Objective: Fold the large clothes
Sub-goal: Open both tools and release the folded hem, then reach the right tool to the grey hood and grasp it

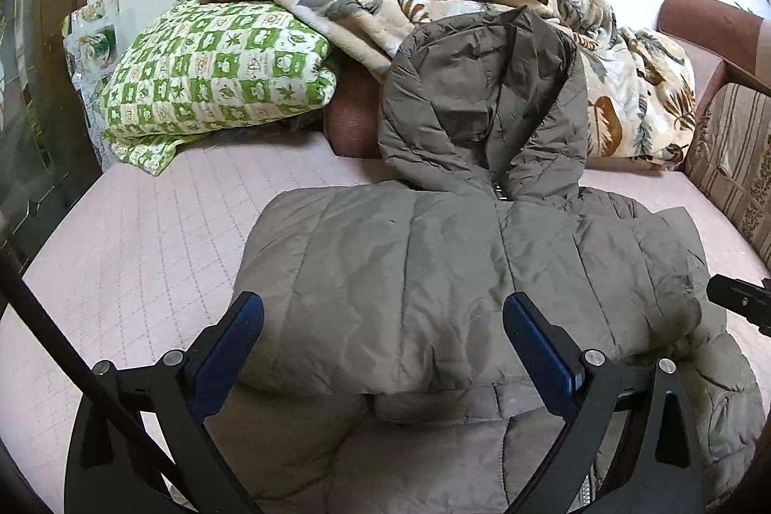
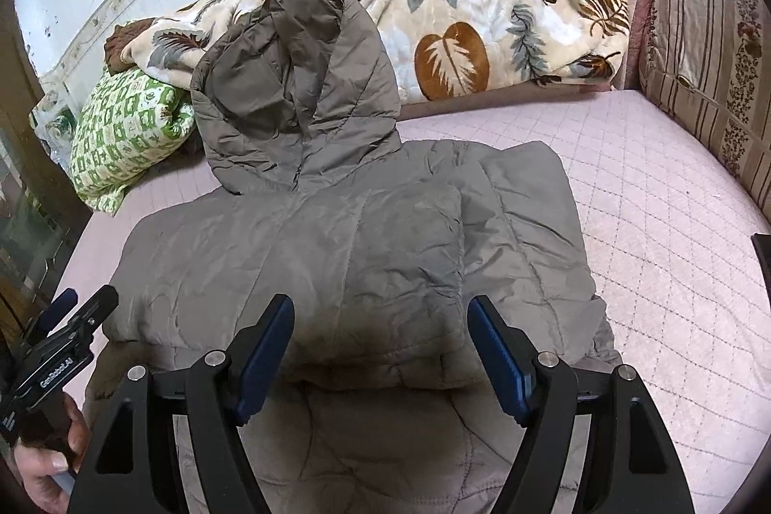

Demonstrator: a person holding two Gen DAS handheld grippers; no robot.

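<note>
A grey-brown quilted hooded jacket (image 1: 458,273) lies on the pink quilted bed, its lower part folded up over the body and its hood (image 1: 482,99) resting against the bedding behind. It also shows in the right wrist view (image 2: 356,254). My left gripper (image 1: 383,316) is open and empty, just above the jacket's near folded edge. My right gripper (image 2: 380,316) is open and empty, over the same folded edge further right. The left gripper also shows at the left edge of the right wrist view (image 2: 72,321).
A green checked pillow (image 1: 217,75) and a leaf-print blanket (image 2: 482,32) lie at the back of the bed against the wall. A striped cushion (image 2: 713,80) and a red-brown armrest stand on the right. Pink mattress (image 2: 674,263) shows around the jacket.
</note>
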